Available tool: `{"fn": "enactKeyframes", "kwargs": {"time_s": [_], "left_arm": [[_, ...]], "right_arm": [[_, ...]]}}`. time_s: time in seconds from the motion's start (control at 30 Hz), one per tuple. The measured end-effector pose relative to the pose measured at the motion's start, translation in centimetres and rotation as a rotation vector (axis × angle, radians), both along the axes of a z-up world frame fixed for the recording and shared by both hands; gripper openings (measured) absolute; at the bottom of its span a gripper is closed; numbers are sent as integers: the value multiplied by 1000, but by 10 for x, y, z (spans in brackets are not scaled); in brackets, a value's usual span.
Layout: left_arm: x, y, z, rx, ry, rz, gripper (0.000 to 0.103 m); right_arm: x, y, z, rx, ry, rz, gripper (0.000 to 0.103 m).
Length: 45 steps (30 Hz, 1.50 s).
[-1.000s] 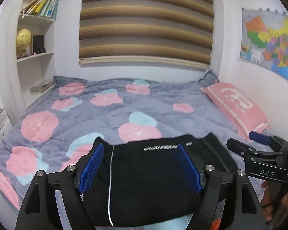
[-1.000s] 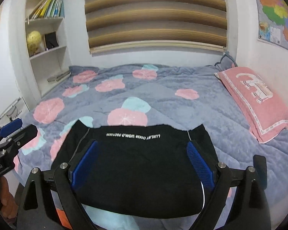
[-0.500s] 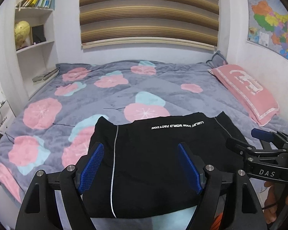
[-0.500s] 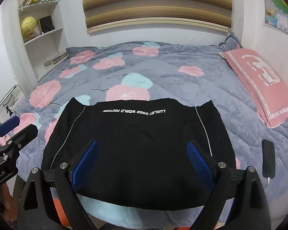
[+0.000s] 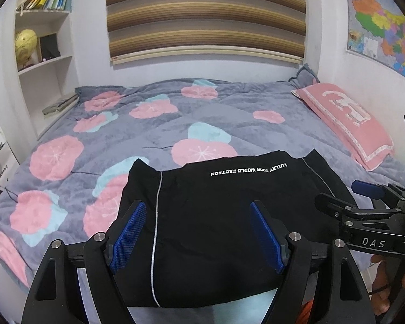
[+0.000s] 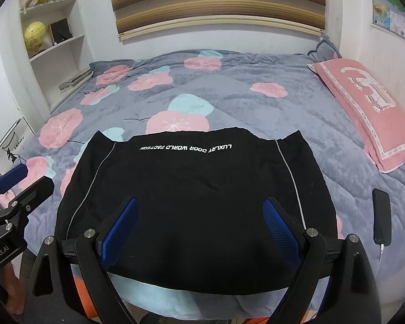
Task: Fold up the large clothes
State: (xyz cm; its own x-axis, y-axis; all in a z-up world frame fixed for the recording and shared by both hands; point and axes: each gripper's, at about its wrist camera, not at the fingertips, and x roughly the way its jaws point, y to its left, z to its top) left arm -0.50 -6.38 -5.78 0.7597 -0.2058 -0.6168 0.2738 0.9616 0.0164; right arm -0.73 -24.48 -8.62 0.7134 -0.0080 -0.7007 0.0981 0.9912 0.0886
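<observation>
A black garment (image 5: 216,224) (image 6: 197,189) with thin white side stripes and a line of white lettering lies flat on the near end of the bed, its near edge at the bed's edge. My left gripper (image 5: 197,229) hovers open above its left part, blue pads wide apart with nothing between them. Over the garment's near middle, my right gripper (image 6: 199,226) is open and empty too. Each gripper shows in the other's view: the right gripper (image 5: 364,216) at the right edge, the left gripper (image 6: 16,197) at the left edge.
The bed carries a grey quilt (image 6: 229,91) with pink and blue flowers. A pink pillow (image 6: 364,102) lies along the right wall. A dark phone on a cable (image 6: 381,220) rests right of the garment. White shelves (image 5: 40,62) stand at the left.
Both grippers have sunk and tipped further down toward the bed, so the garment now sits fuller and higher in each view. Their jaws stay equally wide.
</observation>
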Motion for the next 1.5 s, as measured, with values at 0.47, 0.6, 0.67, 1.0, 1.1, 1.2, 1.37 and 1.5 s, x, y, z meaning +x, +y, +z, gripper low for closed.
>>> {"fn": "enactKeyframes", "kwargs": {"time_s": [0.47,0.6,0.67,1.0,1.1,1.2,1.37,1.5], "left_arm": [[6,-2,-8,6,24,-3,80],[6,-4,-10,9,26,-7,80],[7,-4,-10,9,26,-8,80],[8,-5,-11,14,32,-7,80],[8,-4,-10,13,32,-5,80],[9,-3,-11,7,36,-7,80],[9,-1,-11,15,33,-2,80],[8,-1,-12,18,33,0,80]], "right_arm": [[4,4,-5,-1,20,8,94],[4,4,-6,-2,23,9,94],[4,4,-7,-2,25,10,94],[5,4,-10,-2,29,12,94],[4,4,-9,-1,28,12,94],[5,4,-10,-1,29,13,94],[4,3,-11,-2,34,18,94],[4,0,-14,-1,40,26,94]]}}
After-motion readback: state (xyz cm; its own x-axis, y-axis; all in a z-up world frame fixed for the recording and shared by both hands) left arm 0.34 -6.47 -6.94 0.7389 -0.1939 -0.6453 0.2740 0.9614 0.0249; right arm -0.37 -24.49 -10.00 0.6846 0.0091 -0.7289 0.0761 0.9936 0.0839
